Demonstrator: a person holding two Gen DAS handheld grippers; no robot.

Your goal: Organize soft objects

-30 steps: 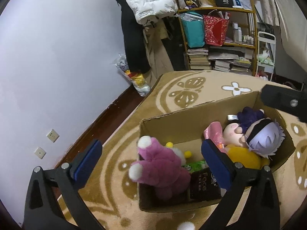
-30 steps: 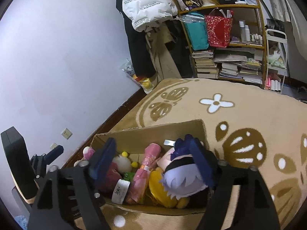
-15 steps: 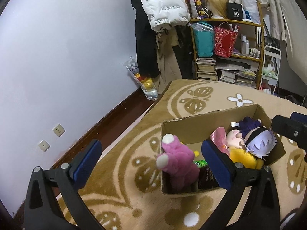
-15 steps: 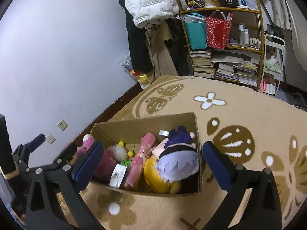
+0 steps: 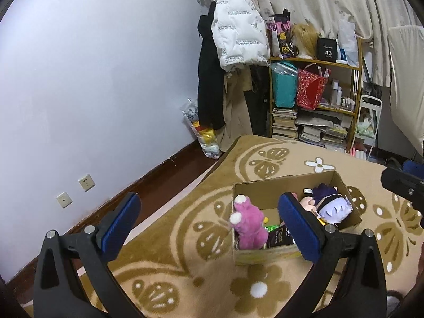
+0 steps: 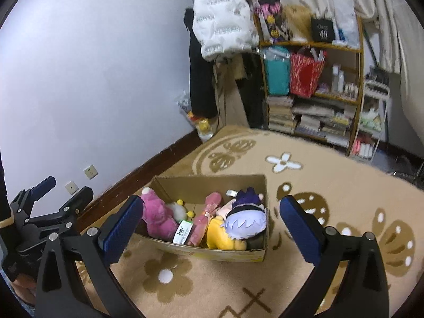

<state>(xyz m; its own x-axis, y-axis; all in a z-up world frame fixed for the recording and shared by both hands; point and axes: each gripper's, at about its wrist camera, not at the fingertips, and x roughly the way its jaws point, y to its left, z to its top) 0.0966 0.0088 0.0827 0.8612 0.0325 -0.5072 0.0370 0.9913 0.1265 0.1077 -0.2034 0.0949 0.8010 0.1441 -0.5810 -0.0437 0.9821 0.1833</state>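
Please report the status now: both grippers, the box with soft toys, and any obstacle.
Left gripper open, empty. Right gripper open, empty. Soft toys in cardboard box on carpet; pink plush leans on box corner. Nothing in the way.

The room is lit softly and evenly from overhead, with a cool cast that turns the bare wall (image 5: 92, 84) pale lilac. No hard shadows fall on the patterned carpet (image 5: 169, 238); only a faint darkening sits inside the cardboard box (image 6: 212, 185). Both views bulge like a fishbowl, so the baseboard (image 5: 159, 172) bows and black corners ring each frame. The left wrist view is fairly crisp right back to the bookshelf (image 5: 315, 106). The right wrist view is smeared: the white puffer jacket (image 6: 220, 23) and the shelf's contents are streaked with motion blur, while the nearer plush toys stay readable. No glare anywhere.
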